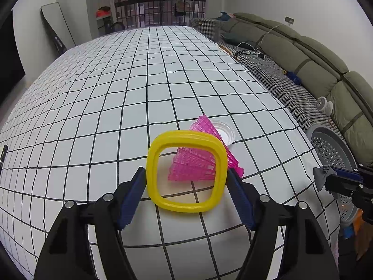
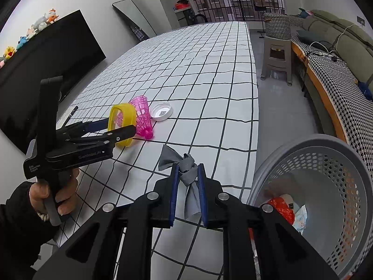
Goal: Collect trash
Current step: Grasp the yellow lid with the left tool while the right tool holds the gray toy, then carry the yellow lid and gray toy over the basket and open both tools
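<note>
My left gripper (image 1: 186, 175) is shut on a yellow square plastic ring (image 1: 186, 171), holding it upright by its two sides just above the checked tablecloth (image 1: 116, 98); the ring also shows in the right wrist view (image 2: 122, 122). Behind the ring lies a pink plastic shuttlecock (image 1: 198, 161) and a white lid (image 1: 225, 133). My right gripper (image 2: 188, 177) is shut on a crumpled grey cloth scrap (image 2: 186, 170), near the table's right edge, left of a grey perforated basket (image 2: 326, 186) that holds some trash.
A sofa (image 1: 303, 53) with a houndstooth cover runs along the right wall. A grey plastic stool (image 2: 277, 56) stands on the floor beyond the table. A black TV (image 2: 46, 58) is on the left wall. A pen (image 2: 71, 114) lies near the table's left edge.
</note>
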